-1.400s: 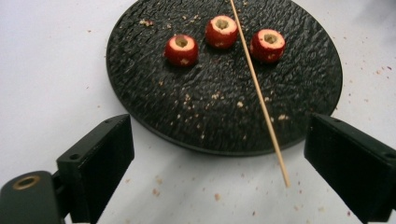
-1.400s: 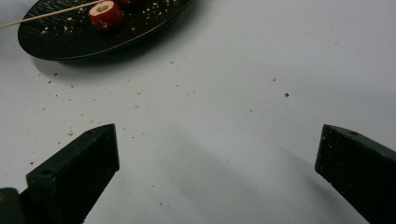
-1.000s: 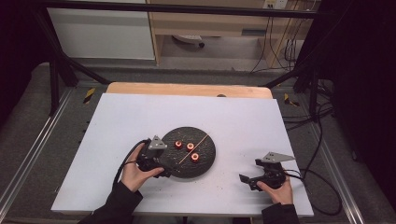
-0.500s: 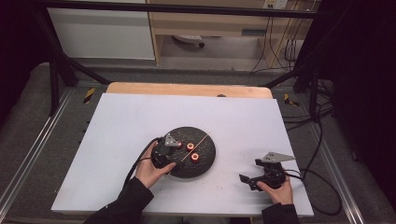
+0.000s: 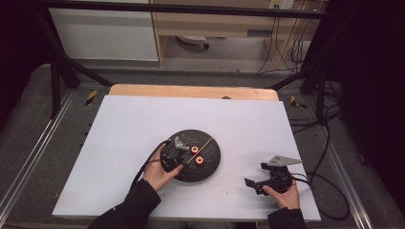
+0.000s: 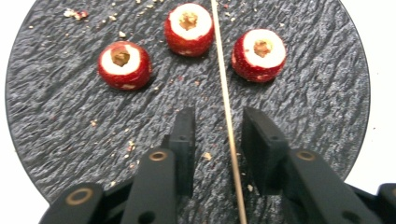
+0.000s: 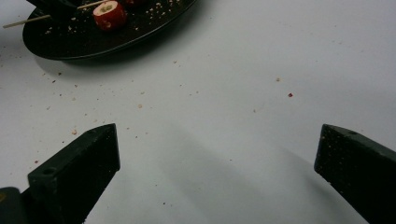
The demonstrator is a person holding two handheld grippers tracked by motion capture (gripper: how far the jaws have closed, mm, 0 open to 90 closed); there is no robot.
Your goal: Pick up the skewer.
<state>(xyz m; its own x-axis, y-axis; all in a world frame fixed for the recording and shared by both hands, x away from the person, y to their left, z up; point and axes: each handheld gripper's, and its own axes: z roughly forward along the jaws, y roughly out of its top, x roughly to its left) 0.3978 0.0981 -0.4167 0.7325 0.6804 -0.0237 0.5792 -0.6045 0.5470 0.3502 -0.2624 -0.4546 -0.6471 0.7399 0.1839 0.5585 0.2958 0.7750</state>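
Left tool (image 6: 218, 140) parked low over the near edge of the round black slate plate (image 6: 56, 121), jaws apart with the thin wooden skewer (image 6: 227, 116) running straight up the gap between them, closer to the jaw on the right of that view and not pinched yet. Looks like a line-up for a grab: straddling the stick first so closing just catches it instead of knocking it away. Skewer lying flat on the plate, passing between two of the three cored red fruit pieces (image 6: 189, 29), maybe hawthorn, hard to say, all sitting hollow side up, presumably waiting to get threaded. Right tool (image 5: 260, 182) resting well off to the side on the white worktop (image 5: 119, 124), jaws spread wide on nothing, probably just kept out of the way until a fruit needs holding. Left gripper view great for the jaw-to-skewer gap and the crumbs all over the slate, stuff way too small to make out from the high view. High view good for the overall layout instead: plate near the middle of the worktop, left hand (image 5: 160, 174) tucked against its near-left rim, right hand apart from it. Right gripper view catching the plate edge-on, with one fruit and the skewer tip poking past the rim.
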